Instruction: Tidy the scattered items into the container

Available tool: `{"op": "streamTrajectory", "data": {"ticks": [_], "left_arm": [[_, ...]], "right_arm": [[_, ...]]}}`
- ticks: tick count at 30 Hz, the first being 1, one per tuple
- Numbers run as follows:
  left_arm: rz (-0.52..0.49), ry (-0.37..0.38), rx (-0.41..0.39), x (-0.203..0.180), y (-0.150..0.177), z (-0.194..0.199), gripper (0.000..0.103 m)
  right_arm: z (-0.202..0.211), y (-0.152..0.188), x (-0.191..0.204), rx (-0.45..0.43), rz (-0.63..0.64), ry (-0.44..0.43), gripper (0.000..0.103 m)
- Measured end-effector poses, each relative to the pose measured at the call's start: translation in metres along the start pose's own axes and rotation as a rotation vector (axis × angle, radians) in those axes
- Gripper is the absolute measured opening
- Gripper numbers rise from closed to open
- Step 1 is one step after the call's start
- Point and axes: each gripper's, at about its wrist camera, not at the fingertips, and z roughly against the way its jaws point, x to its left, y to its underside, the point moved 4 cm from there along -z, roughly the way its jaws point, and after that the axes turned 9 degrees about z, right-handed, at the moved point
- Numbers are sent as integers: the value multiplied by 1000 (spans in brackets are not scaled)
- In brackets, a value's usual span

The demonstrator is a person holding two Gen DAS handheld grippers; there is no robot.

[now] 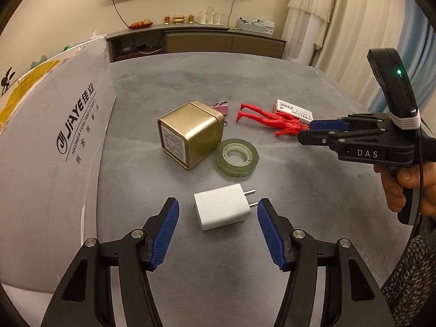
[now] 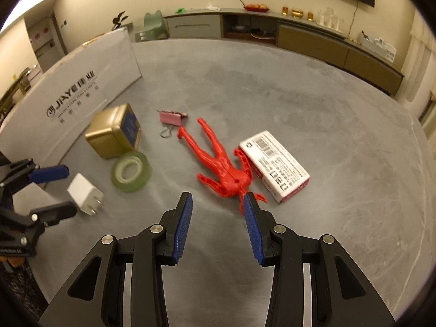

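My left gripper (image 1: 218, 205) stands open low over the grey table, and a white plug charger (image 1: 222, 208) lies between its fingertips, untouched. Past the charger sit a gold tin (image 1: 190, 133), a green tape roll (image 1: 237, 156), a pink binder clip (image 1: 221, 107), a red plastic figure (image 1: 268, 121) and a white-and-pink carton (image 1: 294, 110). In the right wrist view my right gripper (image 2: 218, 197) is open just short of the red figure (image 2: 220, 163), whose arm lies by the right fingertip. The carton (image 2: 275, 166) touches the figure's side. The white cardboard container (image 1: 54, 150) stands at the left.
A hand (image 1: 403, 185) holds the right gripper's handle at the right edge. The grey table (image 1: 259, 79) reaches back to a long sideboard (image 1: 218, 41) carrying small items. Curtains (image 1: 327, 21) hang at the far right. A green chair (image 2: 152, 26) stands behind the container.
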Motion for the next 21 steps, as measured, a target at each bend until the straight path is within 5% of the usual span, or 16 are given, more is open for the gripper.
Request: {"op": "streamTrajectory", "data": {"ticks": [3, 8, 16, 18, 21], "left_arm": [[-7, 10, 11, -5, 2, -6, 61], [-42, 100, 29, -25, 6, -1, 61], [-3, 75, 5, -13, 2, -4, 62], [-24, 78, 15, -18, 5, -7, 62], [-61, 145, 45, -31, 11, -6, 62]], "right_arm": [[-3, 3, -4, 32, -48, -54, 35], [15, -4, 7, 23, -119, -267, 35], [2, -8, -4, 13, -61, -45, 37], [-7, -4, -5, 50, -114, -114, 37], [2, -7, 7, 51, -202, -341, 37]]}}
